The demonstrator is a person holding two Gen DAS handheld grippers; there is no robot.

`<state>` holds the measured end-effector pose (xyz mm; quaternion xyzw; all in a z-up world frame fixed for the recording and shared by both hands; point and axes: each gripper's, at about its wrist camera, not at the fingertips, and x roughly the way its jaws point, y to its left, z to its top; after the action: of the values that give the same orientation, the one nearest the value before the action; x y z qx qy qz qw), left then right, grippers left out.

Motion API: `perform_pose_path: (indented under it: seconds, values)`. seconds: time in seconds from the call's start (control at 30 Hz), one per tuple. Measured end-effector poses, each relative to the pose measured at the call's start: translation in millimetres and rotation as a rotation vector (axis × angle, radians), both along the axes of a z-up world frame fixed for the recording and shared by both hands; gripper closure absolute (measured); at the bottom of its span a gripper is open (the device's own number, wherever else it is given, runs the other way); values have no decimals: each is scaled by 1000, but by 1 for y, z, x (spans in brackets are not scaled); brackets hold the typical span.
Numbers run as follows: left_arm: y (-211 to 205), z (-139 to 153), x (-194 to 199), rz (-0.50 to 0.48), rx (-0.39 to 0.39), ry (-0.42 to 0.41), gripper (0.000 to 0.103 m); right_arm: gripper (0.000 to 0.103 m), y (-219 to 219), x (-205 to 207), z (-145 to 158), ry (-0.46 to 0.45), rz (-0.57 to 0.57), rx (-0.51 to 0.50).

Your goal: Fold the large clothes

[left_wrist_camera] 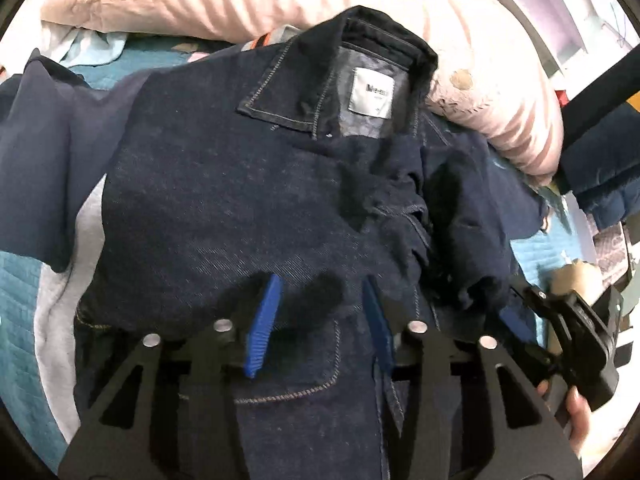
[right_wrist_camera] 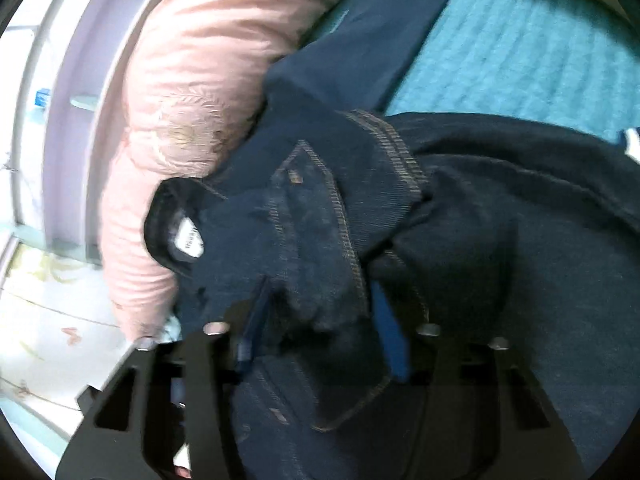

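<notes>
A dark denim jacket [left_wrist_camera: 224,208] lies spread on the bed, its collar and white label [left_wrist_camera: 371,96] at the far end. My left gripper [left_wrist_camera: 321,286] hovers open just over the jacket's lower front, near a stitched pocket, with only flat cloth under its blue pads. At the right, a hand holds my right gripper [left_wrist_camera: 560,320] beside a bunched sleeve [left_wrist_camera: 472,280]. The right wrist view is blurred. There, my right gripper [right_wrist_camera: 320,294] has a thick fold of the denim jacket [right_wrist_camera: 320,240] filling the gap between its pads, which seem to press on it.
A pink striped pillow [left_wrist_camera: 248,4] lies behind the collar and curves down the right side. A teal quilted bedcover [right_wrist_camera: 520,48] lies under everything. Another navy garment [left_wrist_camera: 36,148] and a grey cloth [left_wrist_camera: 56,300] lie at the left. Pale shelving [right_wrist_camera: 68,80] stands beyond the pillow.
</notes>
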<state>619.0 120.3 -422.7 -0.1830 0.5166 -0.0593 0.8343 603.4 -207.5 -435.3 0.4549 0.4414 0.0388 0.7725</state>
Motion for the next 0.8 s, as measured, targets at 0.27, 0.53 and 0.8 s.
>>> perform_pose_path:
  seconds: [0.27,0.53,0.8]
  values:
    - [18,17,-19,31,-19,-43,49,97,53,0,95,-351,124,-280]
    - [61,35,-40,134,66,-74,47,100,209,31,128,-529,624,-194]
    - [81,33,-47,186,103,-75,46,87,194,36,108,-477,664,-132]
